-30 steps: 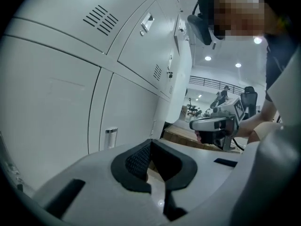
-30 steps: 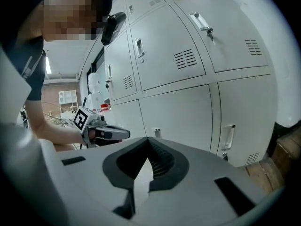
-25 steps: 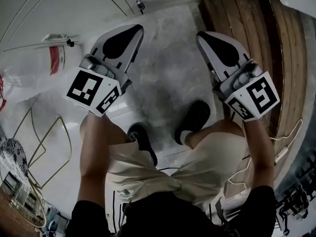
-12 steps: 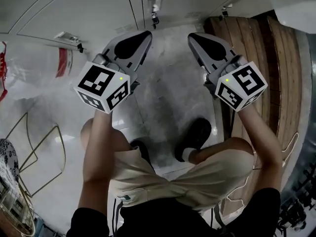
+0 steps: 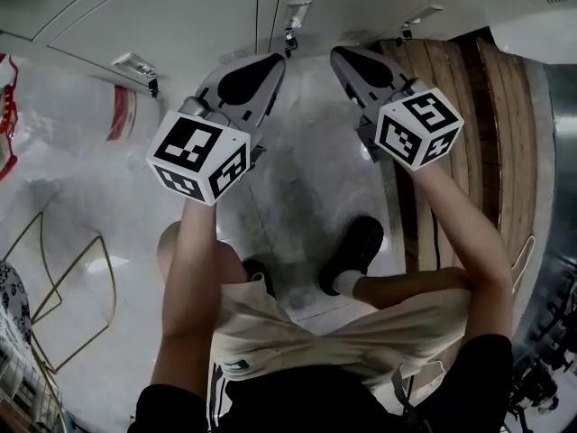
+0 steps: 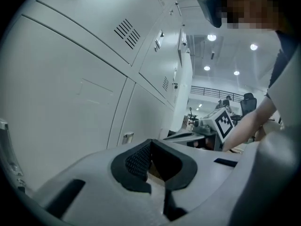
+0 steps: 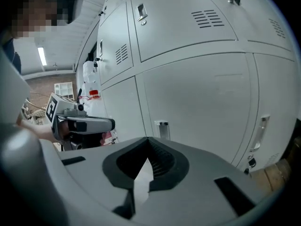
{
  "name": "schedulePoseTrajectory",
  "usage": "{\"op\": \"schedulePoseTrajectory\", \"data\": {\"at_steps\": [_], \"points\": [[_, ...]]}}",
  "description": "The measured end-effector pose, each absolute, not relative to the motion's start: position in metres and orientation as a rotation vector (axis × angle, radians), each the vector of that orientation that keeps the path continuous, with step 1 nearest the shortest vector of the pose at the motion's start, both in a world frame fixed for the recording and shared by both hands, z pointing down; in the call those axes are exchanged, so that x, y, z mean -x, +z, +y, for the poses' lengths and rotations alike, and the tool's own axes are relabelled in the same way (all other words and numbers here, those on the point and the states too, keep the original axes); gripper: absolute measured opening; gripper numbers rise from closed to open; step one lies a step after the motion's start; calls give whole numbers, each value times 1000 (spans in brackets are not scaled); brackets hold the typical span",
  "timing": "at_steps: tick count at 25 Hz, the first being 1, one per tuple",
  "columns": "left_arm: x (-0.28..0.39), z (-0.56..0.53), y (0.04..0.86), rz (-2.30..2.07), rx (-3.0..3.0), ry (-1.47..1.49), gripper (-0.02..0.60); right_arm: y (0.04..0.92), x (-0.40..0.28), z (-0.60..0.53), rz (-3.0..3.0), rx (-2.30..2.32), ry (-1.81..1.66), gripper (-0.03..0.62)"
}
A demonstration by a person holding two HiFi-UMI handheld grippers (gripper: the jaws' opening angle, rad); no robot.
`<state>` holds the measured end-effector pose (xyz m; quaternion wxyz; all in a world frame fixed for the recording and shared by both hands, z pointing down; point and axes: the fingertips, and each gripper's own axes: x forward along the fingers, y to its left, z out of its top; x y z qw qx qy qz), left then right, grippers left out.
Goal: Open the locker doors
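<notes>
Grey locker doors (image 5: 180,7) fill the top of the head view, all closed, with latch handles (image 5: 295,14) low on them. My left gripper (image 5: 272,61) and right gripper (image 5: 338,54) point at the doors side by side, just short of them, both shut with nothing between the fingers. In the left gripper view the jaws (image 6: 149,143) meet below a door with a small handle (image 6: 127,137). The right gripper view shows closed jaws (image 7: 148,140) under another handle (image 7: 162,127), with a long handle (image 7: 260,133) further right.
A wooden slatted bench (image 5: 460,106) stands along the right. A clear plastic bag with red print (image 5: 63,133) and a gold wire frame (image 5: 54,260) lie at the left. The person's black shoes (image 5: 356,246) stand on the grey floor.
Both grippers have risen toward the lockers and drawn closer together. More of the locker doors and their handles has come into the head view.
</notes>
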<state>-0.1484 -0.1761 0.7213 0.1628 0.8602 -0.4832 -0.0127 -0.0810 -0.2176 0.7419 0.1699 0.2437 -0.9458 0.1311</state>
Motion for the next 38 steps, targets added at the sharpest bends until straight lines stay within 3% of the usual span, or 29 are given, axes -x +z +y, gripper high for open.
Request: {"op": "schedulePoseTrajectory", "data": {"at_steps": [23, 38], "points": [[145, -163, 707, -1421, -2468, -5, 18, 793, 120, -257, -2624, -770, 394, 7], [143, -166, 712, -1415, -2442, -10, 18, 806, 151, -274, -2637, -751, 401, 94]]}}
